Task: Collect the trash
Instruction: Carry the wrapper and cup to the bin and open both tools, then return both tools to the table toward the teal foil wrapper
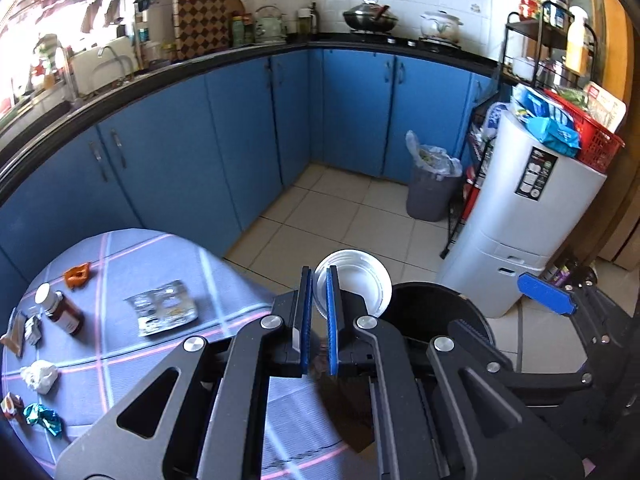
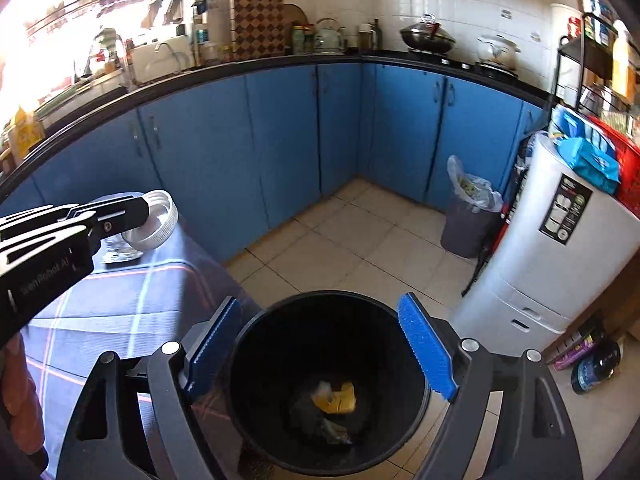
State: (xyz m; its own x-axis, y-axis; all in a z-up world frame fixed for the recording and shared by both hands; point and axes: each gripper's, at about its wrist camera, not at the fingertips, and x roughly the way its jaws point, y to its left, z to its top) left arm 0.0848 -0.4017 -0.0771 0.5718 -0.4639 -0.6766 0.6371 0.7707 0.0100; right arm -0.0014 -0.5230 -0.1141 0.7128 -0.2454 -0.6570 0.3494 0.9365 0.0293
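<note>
My left gripper (image 1: pixel 319 280) is shut on the rim of a white plastic lid (image 1: pixel 360 284) and holds it in the air past the table edge, beside the black bin (image 1: pixel 472 320). The lid also shows in the right wrist view (image 2: pixel 158 220). My right gripper (image 2: pixel 320 332) is open and empty, right above the black bin (image 2: pixel 256 360), which holds yellow and grey scraps (image 2: pixel 334 398). On the checked tablecloth (image 1: pixel 160 252) lie a blister pack (image 1: pixel 166 312), a brown bottle (image 1: pixel 60 306), a white wad (image 1: pixel 39 376), a teal wrapper (image 1: pixel 42 420) and an orange piece (image 1: pixel 77 274).
Blue cabinets (image 1: pixel 240 120) curve round the back. A grey lined bin (image 1: pixel 434 184) stands in the floor corner. A white storage unit (image 1: pixel 528 216) with a red basket (image 1: pixel 592 136) stands at the right. Bottles (image 2: pixel 592 364) sit on the tiled floor.
</note>
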